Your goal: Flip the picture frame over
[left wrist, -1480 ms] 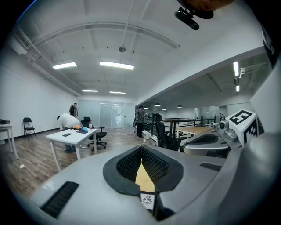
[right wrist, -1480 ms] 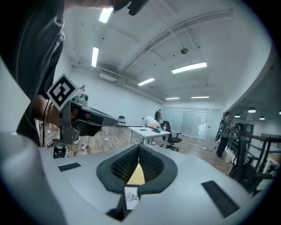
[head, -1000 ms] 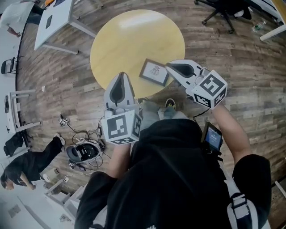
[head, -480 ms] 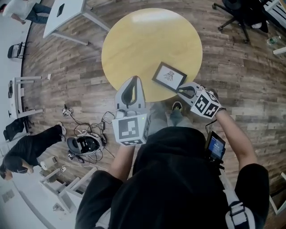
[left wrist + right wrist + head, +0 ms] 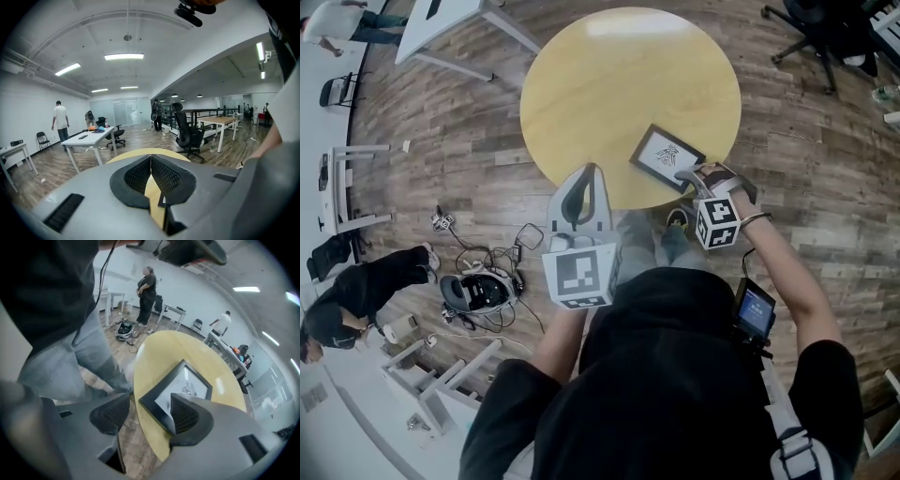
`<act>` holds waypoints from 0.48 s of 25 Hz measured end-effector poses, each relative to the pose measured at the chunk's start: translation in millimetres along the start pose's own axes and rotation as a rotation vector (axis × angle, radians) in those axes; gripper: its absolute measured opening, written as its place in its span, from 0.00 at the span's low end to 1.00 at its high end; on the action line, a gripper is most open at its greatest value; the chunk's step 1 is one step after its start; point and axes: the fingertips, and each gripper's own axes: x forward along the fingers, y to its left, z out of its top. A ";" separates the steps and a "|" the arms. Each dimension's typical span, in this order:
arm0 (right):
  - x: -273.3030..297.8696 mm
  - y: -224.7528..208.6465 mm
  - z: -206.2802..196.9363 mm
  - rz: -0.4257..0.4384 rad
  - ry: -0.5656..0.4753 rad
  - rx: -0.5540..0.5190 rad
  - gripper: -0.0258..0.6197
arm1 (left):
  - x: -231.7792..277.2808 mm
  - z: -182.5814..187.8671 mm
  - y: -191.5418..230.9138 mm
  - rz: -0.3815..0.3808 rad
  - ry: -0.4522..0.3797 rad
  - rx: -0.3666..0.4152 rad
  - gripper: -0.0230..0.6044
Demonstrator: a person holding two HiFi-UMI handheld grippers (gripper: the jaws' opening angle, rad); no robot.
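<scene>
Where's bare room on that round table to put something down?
Nearly the whole table is bare, from its far rim to the picture frame. Crowded only at the near right edge: the right tongs opening around the frame's corner.

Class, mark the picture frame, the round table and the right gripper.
picture frame (image 5: 667, 157), head view, on its white print.
round table (image 5: 609, 84), head view, on the bare yellow top.
right gripper (image 5: 150, 400), right gripper view, midway between its opening jaws, frame corner between them.
</scene>
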 end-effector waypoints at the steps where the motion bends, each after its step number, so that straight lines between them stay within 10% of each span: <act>1: 5.4 3.6 -2.1 0.004 0.021 -0.032 0.44 | -1.0 -1.6 -0.2 0.000 0.000 -0.001 0.07; 12: -7.7 26.9 0.5 0.031 0.006 -0.014 0.44 | -5.2 -3.2 -0.1 -0.007 -0.003 -0.013 0.07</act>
